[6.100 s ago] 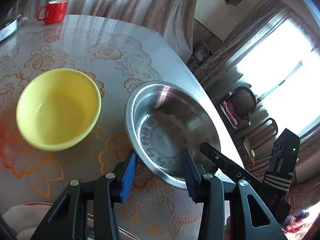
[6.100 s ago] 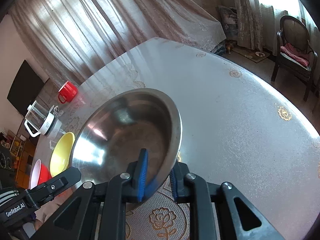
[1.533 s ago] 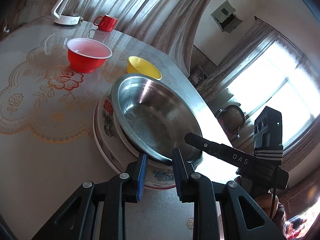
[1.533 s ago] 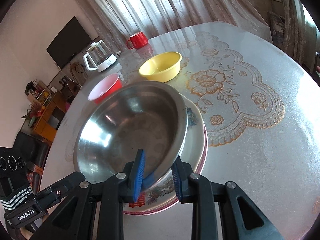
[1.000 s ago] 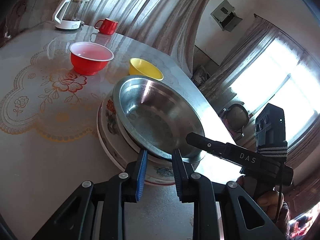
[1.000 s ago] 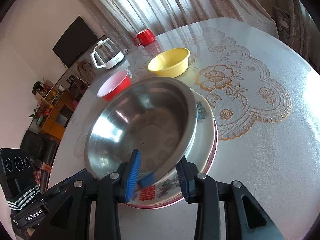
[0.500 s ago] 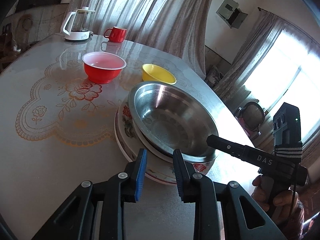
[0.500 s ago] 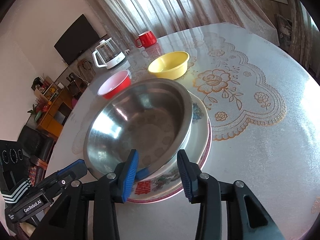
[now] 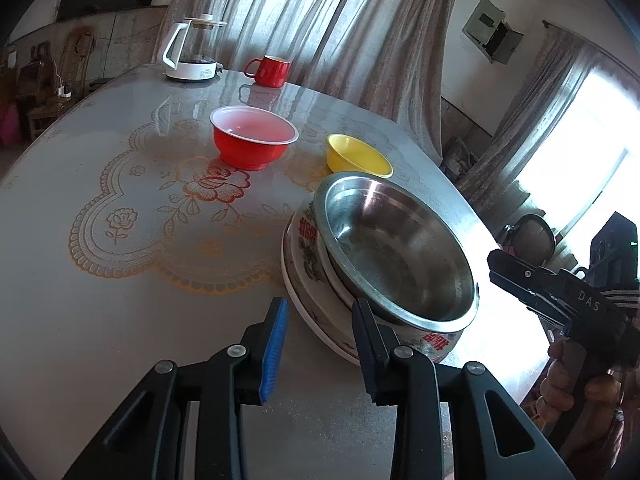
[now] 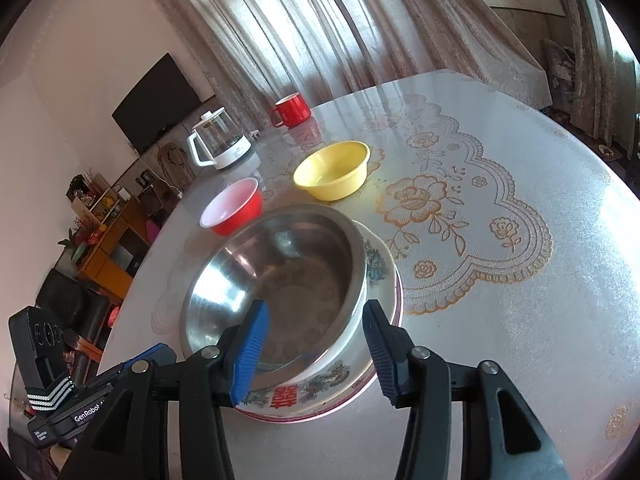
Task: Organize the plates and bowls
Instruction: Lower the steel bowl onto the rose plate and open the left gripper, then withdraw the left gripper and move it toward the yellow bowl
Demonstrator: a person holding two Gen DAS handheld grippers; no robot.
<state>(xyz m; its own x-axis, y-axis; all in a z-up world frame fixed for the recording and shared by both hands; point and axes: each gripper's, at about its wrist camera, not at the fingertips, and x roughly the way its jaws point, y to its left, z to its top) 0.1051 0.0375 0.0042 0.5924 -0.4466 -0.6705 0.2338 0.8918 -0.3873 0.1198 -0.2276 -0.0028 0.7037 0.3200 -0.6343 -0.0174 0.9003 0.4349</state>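
Note:
A steel bowl [image 9: 396, 248] [image 10: 288, 276] rests inside a white patterned bowl [image 9: 432, 340] [image 10: 320, 390], which sits on a plate [image 9: 296, 280] [image 10: 396, 300]. A red bowl [image 9: 254, 140] [image 10: 234, 208] and a yellow bowl [image 9: 358, 158] [image 10: 332, 174] stand farther back on the table. My left gripper [image 9: 320, 340] is open and empty, just short of the stack's near left edge. My right gripper [image 10: 316, 344] is open and empty, its jaws standing either side of the stack's near rim without touching the steel bowl.
A red mug [image 9: 270, 70] [image 10: 292, 110] and a glass kettle [image 9: 192, 50] [image 10: 218, 142] stand at the table's far side. The round table [image 9: 120, 280] has a floral lace-pattern cover. Chairs and curtains lie beyond the table edge.
Both grippers let go of the steel bowl, opened wide and drew back a little. The steel bowl now rests in the stack.

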